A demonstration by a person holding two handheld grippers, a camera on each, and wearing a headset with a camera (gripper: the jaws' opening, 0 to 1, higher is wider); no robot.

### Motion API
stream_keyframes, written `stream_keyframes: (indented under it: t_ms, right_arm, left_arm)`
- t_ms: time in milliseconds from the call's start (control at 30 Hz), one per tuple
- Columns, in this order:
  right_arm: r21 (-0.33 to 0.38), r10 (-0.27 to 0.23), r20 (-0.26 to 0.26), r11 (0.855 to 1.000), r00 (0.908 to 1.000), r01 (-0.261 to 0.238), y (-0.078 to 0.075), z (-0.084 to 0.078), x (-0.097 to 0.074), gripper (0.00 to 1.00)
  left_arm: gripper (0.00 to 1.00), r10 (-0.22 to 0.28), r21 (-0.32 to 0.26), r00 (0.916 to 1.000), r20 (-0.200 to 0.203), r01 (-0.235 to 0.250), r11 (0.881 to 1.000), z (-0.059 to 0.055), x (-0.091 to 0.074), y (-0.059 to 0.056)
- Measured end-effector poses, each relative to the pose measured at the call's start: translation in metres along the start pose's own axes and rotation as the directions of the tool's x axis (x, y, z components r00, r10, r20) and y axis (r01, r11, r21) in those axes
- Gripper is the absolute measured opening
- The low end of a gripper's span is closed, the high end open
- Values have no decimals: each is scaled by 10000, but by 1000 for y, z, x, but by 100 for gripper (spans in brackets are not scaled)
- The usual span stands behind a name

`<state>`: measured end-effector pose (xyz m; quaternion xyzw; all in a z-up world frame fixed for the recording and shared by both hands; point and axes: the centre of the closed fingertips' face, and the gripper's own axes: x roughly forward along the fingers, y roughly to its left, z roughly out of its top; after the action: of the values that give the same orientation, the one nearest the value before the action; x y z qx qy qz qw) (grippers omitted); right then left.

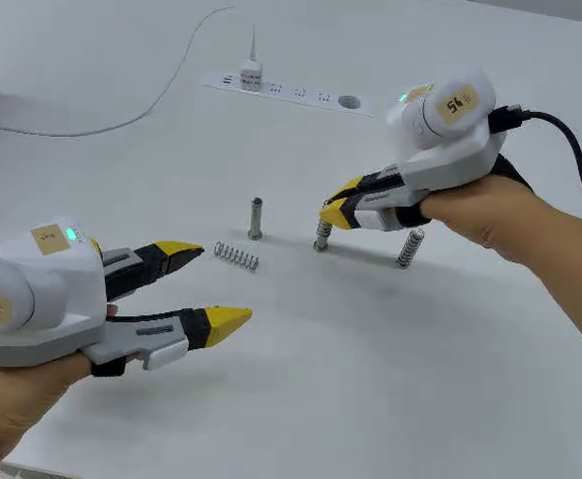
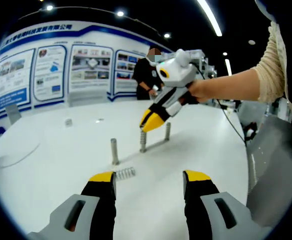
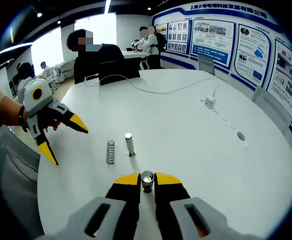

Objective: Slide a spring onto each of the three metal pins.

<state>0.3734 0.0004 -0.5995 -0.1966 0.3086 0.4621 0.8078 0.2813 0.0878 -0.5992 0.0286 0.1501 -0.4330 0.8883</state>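
Note:
Three metal pins stand on the white table point(image 1: 370, 379). The left pin point(image 1: 256, 218) point(image 2: 114, 151) point(image 3: 129, 145) is bare. A loose spring point(image 1: 236, 256) point(image 2: 125, 173) point(image 3: 110, 151) lies flat beside it. The middle pin carries a spring point(image 1: 322, 236) point(image 2: 143, 141) point(image 3: 147, 179), and my right gripper point(image 1: 332, 214) point(image 2: 153, 122) point(image 3: 147, 183) is shut on its top end. The right pin point(image 1: 408, 247) point(image 2: 167, 131) also wears a spring. My left gripper point(image 1: 211, 284) point(image 2: 151, 177) point(image 3: 70, 146) hovers open just short of the loose spring, holding nothing.
A white power strip point(image 1: 281, 90) point(image 3: 221, 117) with a plugged-in adapter lies at the far side, and its cable point(image 1: 161, 90) curves off to the left. Several people sit and stand beyond the table in the gripper views.

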Motion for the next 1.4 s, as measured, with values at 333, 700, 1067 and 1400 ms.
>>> stream_keyframes:
  t_ms: [333, 700, 1067, 1400]
  right_arm:
    - [49, -190, -159, 9998, 9997, 191, 0, -8, 6, 12]
    - [97, -257, -253, 9996, 9994, 259, 0, -14, 11, 12]
    - [10, -386, -236, 9993, 9990, 386, -4, -16, 12, 18]
    - [92, -548, -105, 9985, 9984, 549, 0, -17, 2, 21]
  left_arm:
    - [54, 6, -31, 10000, -28, -6, 10000, -1, 0, -1]
    - [54, 52, -85, 10000, -39, -53, 9999, -2, -1, 0]
    - [55, 65, -55, 10000, -13, -65, 10000, 0, -1, 1]
    - [55, 105, -43, 9999, -13, -105, 9999, 0, -1, 3]
